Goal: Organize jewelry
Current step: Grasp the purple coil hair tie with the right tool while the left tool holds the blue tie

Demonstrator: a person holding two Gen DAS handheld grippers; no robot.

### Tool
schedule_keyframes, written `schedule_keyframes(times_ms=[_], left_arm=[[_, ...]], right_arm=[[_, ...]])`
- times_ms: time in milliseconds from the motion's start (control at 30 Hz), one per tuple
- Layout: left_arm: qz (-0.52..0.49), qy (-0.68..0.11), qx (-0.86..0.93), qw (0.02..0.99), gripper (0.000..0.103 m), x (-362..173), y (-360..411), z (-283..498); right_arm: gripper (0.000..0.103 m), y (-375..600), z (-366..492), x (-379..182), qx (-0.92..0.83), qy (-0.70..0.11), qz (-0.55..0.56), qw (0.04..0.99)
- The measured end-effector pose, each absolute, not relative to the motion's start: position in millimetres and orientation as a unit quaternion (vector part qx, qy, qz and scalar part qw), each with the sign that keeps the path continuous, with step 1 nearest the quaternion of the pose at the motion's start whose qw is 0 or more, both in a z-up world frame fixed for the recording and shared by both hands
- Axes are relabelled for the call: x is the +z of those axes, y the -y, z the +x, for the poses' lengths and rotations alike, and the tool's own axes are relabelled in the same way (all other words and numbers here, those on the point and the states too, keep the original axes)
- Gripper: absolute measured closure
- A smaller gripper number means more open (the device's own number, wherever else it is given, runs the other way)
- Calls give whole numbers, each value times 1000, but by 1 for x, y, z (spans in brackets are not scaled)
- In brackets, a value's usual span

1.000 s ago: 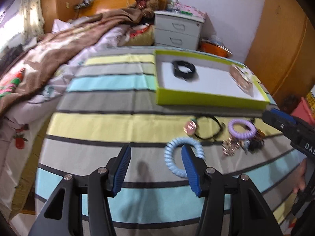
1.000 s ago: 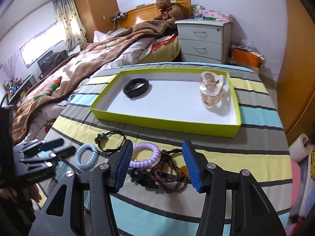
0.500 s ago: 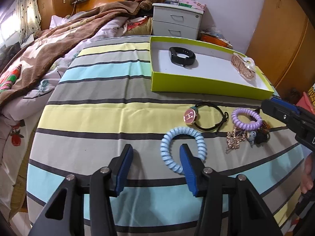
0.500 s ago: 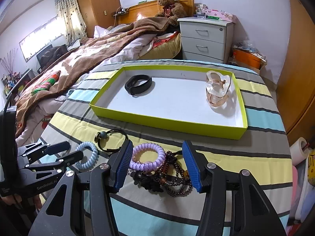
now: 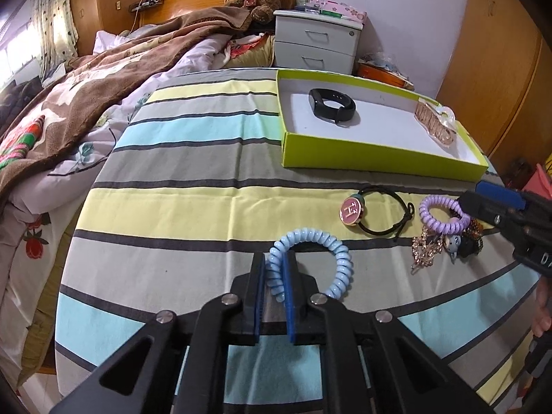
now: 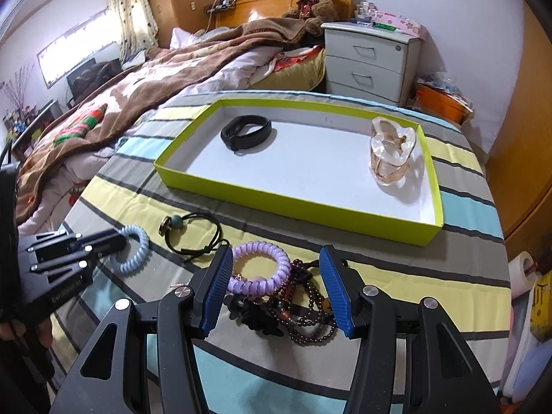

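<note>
Nearest to where I stand, the left gripper (image 5: 274, 276) has just closed its jaws, and the pale blue coil band (image 5: 312, 262) is pinched between them along its left arc, the rest of the ring lying loose on the striped bedspread (image 5: 179, 207). It looks a light, springy thing, soft enough to squash flat under the pads and likely to stretch or flop if lifted fast, so a hold across one side of the coil, as now, seems the sensible one. To the right, the right gripper (image 6: 274, 284) hangs with its jaws apart over a small heap: the purple coil band (image 6: 260, 270) sits between the pads without being pressed, and just beside it lie the dark bead strings (image 6: 305, 310) and a black flower clip (image 6: 255, 315), tangled together. Those beads I would judge heavier and slippery, apt to drag their neighbours along, so the purple ring wants taking by its free far arc. A gold chain (image 5: 426, 250) lies at the near left edge of that heap. A little further off rests the black cord bracelet (image 5: 379, 214) with its pink round charm, apart from both grippers. Beyond all this stands the green tray (image 6: 296, 200), holding a black wristband (image 6: 246, 132) at its far left and a clear hair claw (image 6: 391, 150) at its far right, with plenty of white floor between them.
</note>
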State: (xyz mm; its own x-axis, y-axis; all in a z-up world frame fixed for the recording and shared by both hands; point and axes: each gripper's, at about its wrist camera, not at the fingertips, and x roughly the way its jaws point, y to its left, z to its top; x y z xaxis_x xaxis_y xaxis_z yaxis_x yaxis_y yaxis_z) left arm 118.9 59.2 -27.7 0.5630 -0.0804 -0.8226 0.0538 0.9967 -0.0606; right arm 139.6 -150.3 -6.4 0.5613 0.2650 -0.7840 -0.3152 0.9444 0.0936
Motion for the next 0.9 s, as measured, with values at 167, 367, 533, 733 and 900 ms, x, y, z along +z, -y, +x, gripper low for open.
schedule_keyframes(times_ms=[167,367,533,733,900], left_arm=[[-22,-460,-31,887,92,-24,-65,117],[-24,-465,-29,885,92,-27,-69,119],[-28,-468,-30,883,92,-29,-70,121],[-29,-467,-29,883,92,-29,-71,120],[-27,-468,-30,883,92,-29,-70,121]], right_arm=[[50,146,145,-9,171,-447,-56,876],[58,136,155,-14,196,-462,-92,860],[61,134,162,-19,226,-479,-98,842],[68,131,164,-24,233,-491,-111,832],[81,129,163,-28,234,-494,-117,829]])
